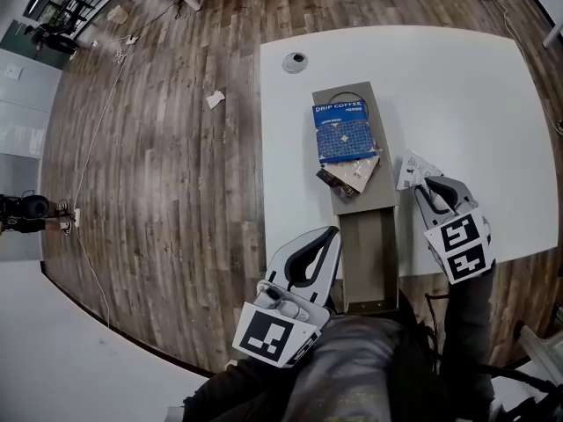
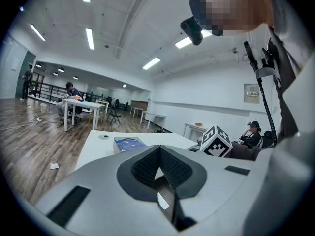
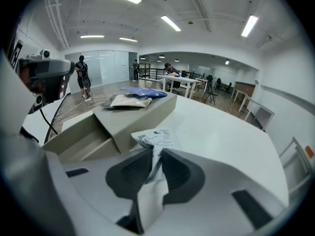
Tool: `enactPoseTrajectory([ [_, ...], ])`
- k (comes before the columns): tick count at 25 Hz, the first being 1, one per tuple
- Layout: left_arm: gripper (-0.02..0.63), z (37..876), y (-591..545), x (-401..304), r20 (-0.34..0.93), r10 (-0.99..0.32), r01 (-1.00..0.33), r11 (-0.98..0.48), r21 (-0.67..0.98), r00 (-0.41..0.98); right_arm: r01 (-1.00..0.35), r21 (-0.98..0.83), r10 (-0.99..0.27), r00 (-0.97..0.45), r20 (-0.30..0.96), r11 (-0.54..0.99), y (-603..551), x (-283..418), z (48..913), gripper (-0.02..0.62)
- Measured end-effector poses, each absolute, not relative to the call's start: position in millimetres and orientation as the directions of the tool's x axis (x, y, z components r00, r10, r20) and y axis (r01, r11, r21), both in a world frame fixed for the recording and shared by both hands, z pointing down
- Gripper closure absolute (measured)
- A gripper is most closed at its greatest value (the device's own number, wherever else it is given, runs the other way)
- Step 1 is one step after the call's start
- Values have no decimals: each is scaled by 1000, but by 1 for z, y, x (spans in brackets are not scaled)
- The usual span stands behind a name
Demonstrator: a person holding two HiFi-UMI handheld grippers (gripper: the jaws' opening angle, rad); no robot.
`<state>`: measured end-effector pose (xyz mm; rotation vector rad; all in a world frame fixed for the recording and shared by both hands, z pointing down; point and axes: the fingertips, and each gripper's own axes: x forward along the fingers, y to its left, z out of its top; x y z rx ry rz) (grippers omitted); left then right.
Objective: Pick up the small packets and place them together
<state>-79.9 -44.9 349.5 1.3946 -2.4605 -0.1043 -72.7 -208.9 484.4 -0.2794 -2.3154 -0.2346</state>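
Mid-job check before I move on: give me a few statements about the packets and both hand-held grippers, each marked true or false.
1. The right hand-held gripper is clamped on a white packet. True.
2. The blue drip-coffee packet lies directly on the white table. False: it rests on top of the tan box, over other packets.
3. The left hand-held gripper holds a packet. False: its jaws are together with nothing between them.
4. A small round object sits on the table beyond the box. True.
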Motion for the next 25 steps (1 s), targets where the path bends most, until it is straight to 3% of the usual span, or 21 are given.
enactPoseTrajectory([
  [12,603,316,-28,-75,169,-838,-814,545,201,-519,299,159,121,-734,668,941,-194,-88,427,526],
  [25,603,313,25,-85,186,-767,-742,641,195,-614,436,147,242,-714,657,888,-123,-117,424,525],
])
